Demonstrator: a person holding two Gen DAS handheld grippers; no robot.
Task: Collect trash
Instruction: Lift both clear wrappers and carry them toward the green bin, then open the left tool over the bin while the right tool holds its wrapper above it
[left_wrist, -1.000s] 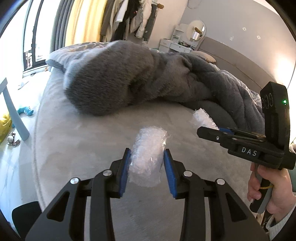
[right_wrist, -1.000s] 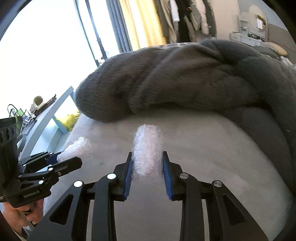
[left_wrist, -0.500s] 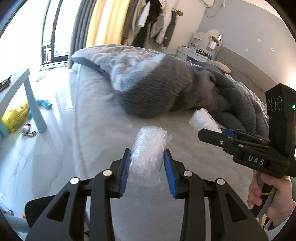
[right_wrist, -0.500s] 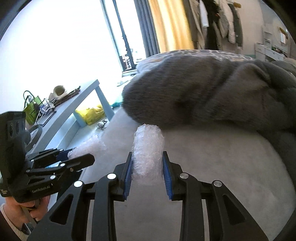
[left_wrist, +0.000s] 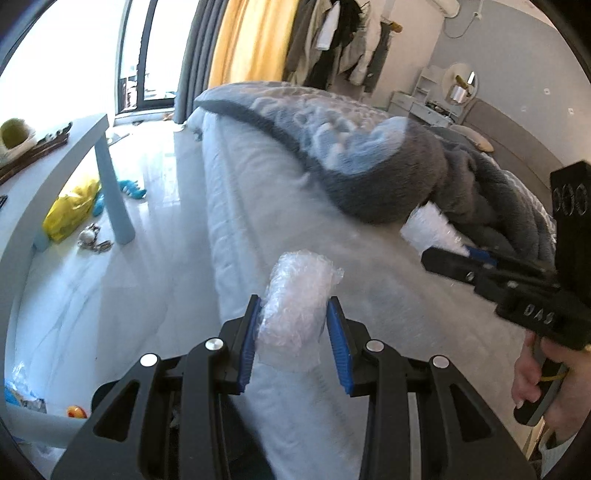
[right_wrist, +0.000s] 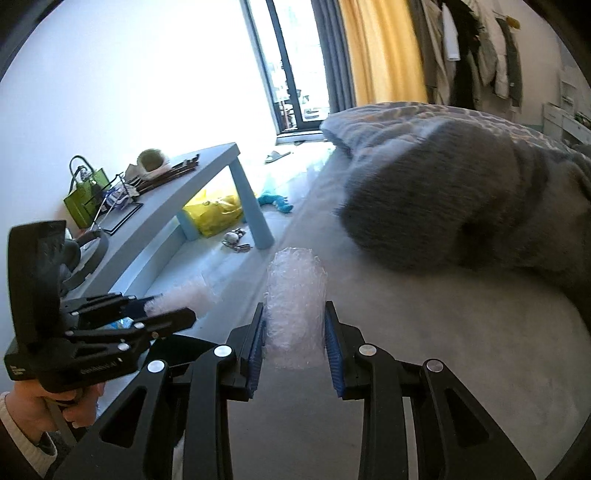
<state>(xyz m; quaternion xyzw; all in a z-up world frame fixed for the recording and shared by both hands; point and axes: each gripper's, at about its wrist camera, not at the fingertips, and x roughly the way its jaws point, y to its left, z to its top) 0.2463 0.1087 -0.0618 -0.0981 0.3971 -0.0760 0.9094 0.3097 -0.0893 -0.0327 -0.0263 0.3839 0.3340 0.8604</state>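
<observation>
Since a second ago both views have swung from the middle of the bed toward its edge: the blue side table (left_wrist: 55, 162), the yellow bag (left_wrist: 72, 212) and the floor now fill my left-hand side, where the grey fleece blanket (left_wrist: 388, 173) used to dominate. The loads have not shifted in either grip.

My left gripper (left_wrist: 293, 332) is clamped on a roll of bubble wrap (left_wrist: 295, 291), the blue pads (left_wrist: 249, 332) pressing its sides low down, with most of the roll standing up past the fingertips. My right gripper (right_wrist: 294, 339) is clamped on a second bubble wrap roll (right_wrist: 295, 295) in just the same way. Each shows in the other's camera, held above the grey bed sheet (right_wrist: 443, 350) near the mattress edge, the left one further out toward the floor.

I judge this stuff to be nearly weightless, soft and springy. It squashes under the pads rather than resisting, and the film is slick, so a loose roll could creep out or unroll if I ease off. It is not fragile; popped bubbles do not matter for trash. The hold near the base across the full width looks right to me. I see no bin in either view.
</observation>
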